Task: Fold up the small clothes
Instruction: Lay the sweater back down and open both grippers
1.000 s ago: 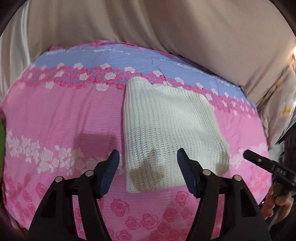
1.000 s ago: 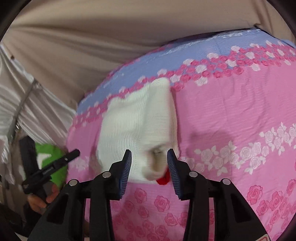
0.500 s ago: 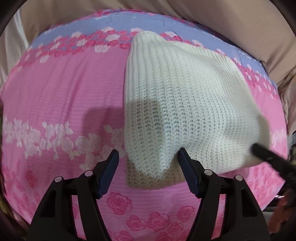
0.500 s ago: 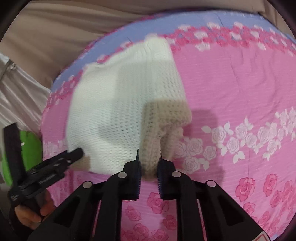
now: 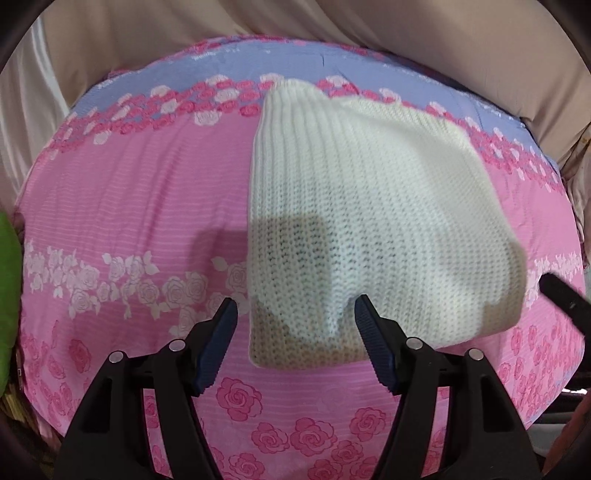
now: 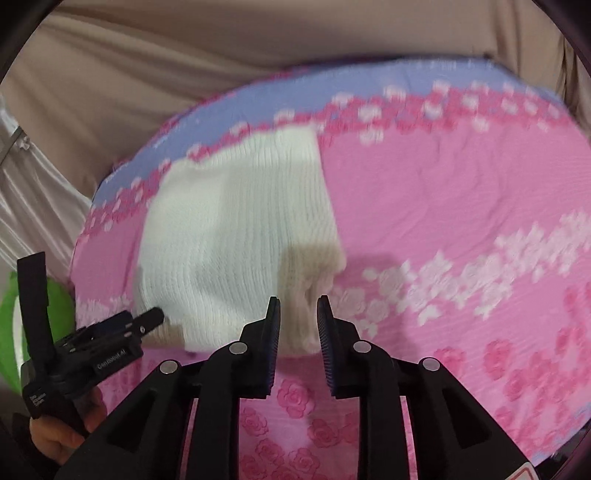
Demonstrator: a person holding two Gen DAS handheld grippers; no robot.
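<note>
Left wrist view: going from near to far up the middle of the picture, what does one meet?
Open left gripper → folded cream knitted garment → pink band of the rose-print sheet → its lilac-blue border → beige cloth backdrop.

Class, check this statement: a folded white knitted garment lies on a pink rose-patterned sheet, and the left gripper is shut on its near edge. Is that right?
Not quite. In the left wrist view the left gripper is open: its fingers stand wide apart either side of the garment's near edge, not clamped on it. The rest holds: the white knitted garment lies folded on the pink rose-patterned sheet.
</note>
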